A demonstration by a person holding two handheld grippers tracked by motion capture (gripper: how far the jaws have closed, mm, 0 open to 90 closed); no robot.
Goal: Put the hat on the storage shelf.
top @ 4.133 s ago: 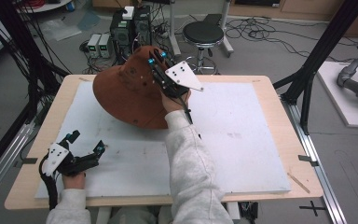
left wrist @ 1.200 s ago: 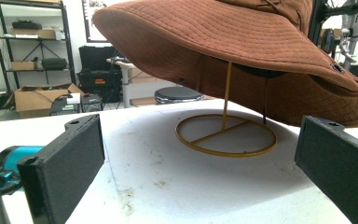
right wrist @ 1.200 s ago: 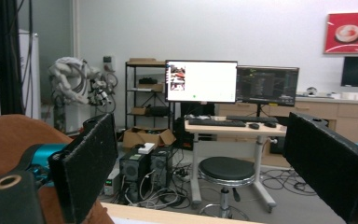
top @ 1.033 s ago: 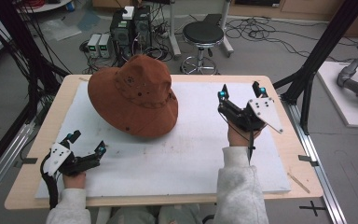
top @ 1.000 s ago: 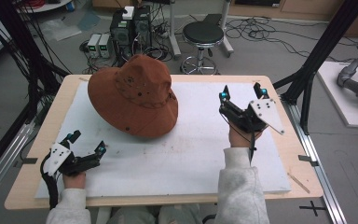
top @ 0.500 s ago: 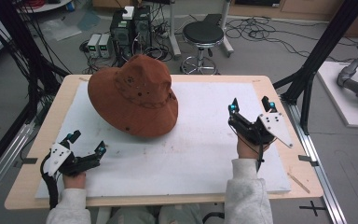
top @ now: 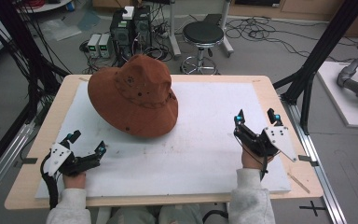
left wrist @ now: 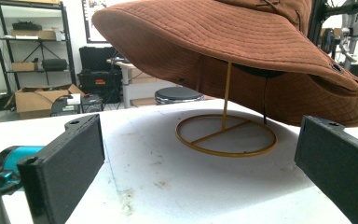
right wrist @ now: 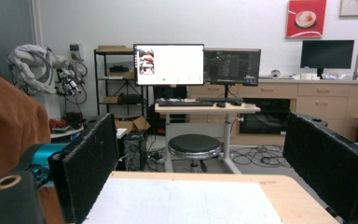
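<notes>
The right gripper [top: 255, 119] has left the hat [top: 133, 95] and drawn back toward the person; it now hovers well to the right of the hat and nearer the person, over the white mat [top: 205, 149]. The left gripper [top: 87, 142] has not moved: it lies in front of the hat's near brim, to its left. One hat, two grippers.

The hat sits on the far left part of the mat, crown up but tilted, its brim raised on the side facing the left gripper and drooping toward the right. Its long axis runs from the far left to the near right. In the left gripper view it rests on one gold wire stand [left wrist: 226, 135], a ring base with an upright rod, and the hat's underside hangs just beyond the jaws.

Both grippers stand wide open, each holding nothing. The right gripper view looks past the hat's edge toward a stool [right wrist: 194, 145]
</notes>
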